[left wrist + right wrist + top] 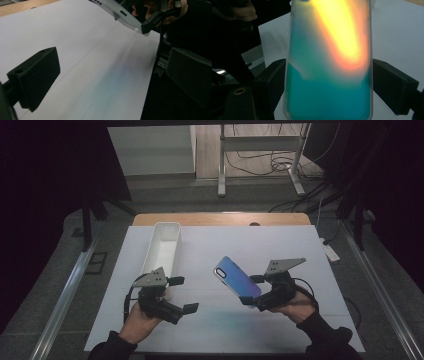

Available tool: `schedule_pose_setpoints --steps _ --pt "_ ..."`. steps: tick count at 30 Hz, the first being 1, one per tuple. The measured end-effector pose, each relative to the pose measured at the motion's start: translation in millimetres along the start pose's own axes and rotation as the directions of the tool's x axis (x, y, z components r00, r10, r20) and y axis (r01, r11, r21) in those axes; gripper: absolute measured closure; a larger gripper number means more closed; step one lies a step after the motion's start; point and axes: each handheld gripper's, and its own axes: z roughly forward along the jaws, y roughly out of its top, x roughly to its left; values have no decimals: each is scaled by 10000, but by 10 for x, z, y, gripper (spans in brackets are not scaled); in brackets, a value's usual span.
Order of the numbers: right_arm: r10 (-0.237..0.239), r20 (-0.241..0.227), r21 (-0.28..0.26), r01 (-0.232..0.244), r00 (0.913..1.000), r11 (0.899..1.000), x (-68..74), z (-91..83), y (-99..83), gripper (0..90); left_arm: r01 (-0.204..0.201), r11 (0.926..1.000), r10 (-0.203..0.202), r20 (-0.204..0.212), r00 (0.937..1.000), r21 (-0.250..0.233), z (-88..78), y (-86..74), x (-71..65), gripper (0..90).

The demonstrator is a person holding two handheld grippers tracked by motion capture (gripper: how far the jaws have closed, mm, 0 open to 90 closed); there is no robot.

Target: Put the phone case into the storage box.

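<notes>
The high view looks forward and down over the white table sheet [280,245]. Each gripper view rides low and close; the left one faces two o'clock at the phone case [125,15] (shared with both others).

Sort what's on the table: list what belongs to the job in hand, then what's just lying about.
In the job:
- phone case, clamped across its width in the right claw
- left claw, open, holding nothing

Lying about:
- white tray, at the sheet's far left
- white sheet covering the table
</notes>
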Motion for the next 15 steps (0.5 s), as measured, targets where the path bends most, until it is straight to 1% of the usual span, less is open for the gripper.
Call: schedule_pose_setpoints --steps 5,6,8,9,10,11,13,15 --pt "-76 -126 -63 75 9999 10000 28 -1 6 167 -186 9998 184 290 9994 60 99 65 -12 0" --pt "-111 -167 -70 110 9998 9999 32 1 7 167 -186 9998 184 290 9994 60 99 65 -12 0" --pt "-109 -233 -102 107 9997 9999 46 6 10 167 -282 9996 278 455 9986 89 153 104 -23 0" --pt "-142 -232 -101 139 9996 9999 50 7 11 167 -282 9996 278 455 9986 89 153 104 -23 0" --pt "-178 -259 -102 175 9995 9998 52 7 12 167 -343 9993 335 593 9977 125 189 126 -27 0" --pt "-189 -290 -132 185 9994 9997 56 10 13 167 -343 9993 335 593 9977 125 189 126 -27 0" --pt "-220 -318 -151 215 9993 9997 63 9 15 167 -371 9992 356 817 9960 176 239 150 -33 0" --pt "-246 -343 -171 240 9991 9996 66 9 16 167 -378 9991 363 863 9956 167 259 159 -36 0"
